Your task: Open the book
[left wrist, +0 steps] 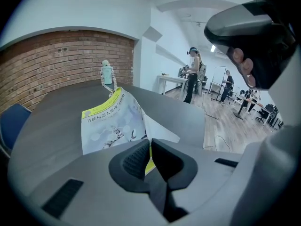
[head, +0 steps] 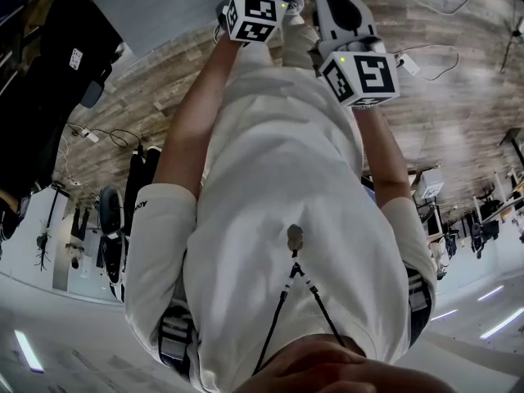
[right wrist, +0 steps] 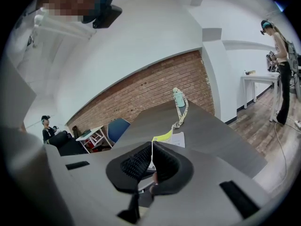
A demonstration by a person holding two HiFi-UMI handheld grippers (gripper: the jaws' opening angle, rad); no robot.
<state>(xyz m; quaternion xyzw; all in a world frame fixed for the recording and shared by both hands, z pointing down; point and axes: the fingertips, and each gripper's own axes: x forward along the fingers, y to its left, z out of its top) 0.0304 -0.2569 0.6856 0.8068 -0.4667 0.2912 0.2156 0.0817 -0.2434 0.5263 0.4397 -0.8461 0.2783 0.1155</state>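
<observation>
The book (left wrist: 113, 124) lies on the round grey table (left wrist: 51, 121), with a pale blue cover and a yellow-green band along its top. The cover stands lifted, and white pages (left wrist: 160, 133) show beneath it. My left gripper (left wrist: 149, 142) is shut on the cover's near edge, with a yellow strip pinched between its pads. In the right gripper view the book (right wrist: 181, 139) appears edge-on, and my right gripper (right wrist: 152, 145) is shut on a thin yellow-edged sheet of it. The head view shows only the marker cubes of the left gripper (head: 254, 11) and right gripper (head: 364, 76); the book is hidden there.
A small pale green bottle (left wrist: 107, 73) with a patterned lanyard (right wrist: 181, 117) stands on the table beyond the book. A brick wall (left wrist: 56, 60) is behind it, and a blue chair (right wrist: 117, 126) is at the table's far side. People stand at desks (left wrist: 193, 74) across the room.
</observation>
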